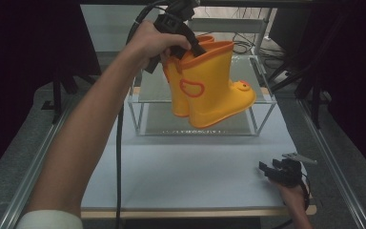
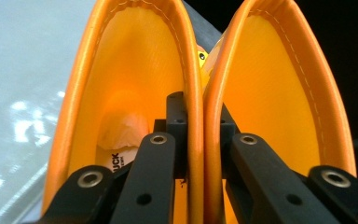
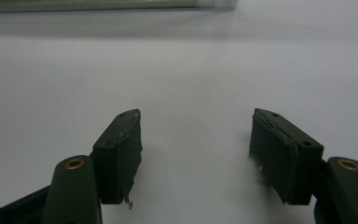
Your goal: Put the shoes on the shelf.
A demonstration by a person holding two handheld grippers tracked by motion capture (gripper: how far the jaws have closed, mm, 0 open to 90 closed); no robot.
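Note:
Two yellow rubber boots (image 1: 209, 83) with orange rims and a duck face on the toe hang in the air above a glass shelf rack (image 1: 262, 107). My left gripper (image 1: 193, 45) is shut on the two touching boot tops, pinching them together. In the left gripper view one jaw reaches into each boot, and the two boot walls (image 2: 200, 140) are pressed between my left gripper (image 2: 201, 123). My right gripper (image 1: 272, 168) rests low over the table's front right, open. In the right gripper view nothing lies between the jaws of my right gripper (image 3: 196, 135).
The white tabletop (image 1: 190, 171) spreads in front of the glass rack. Metal rails (image 1: 33, 167) run along both sides of the table. A black cable (image 1: 119, 157) hangs from the left gripper down past the table's front left. Dark curtains and cables stand behind.

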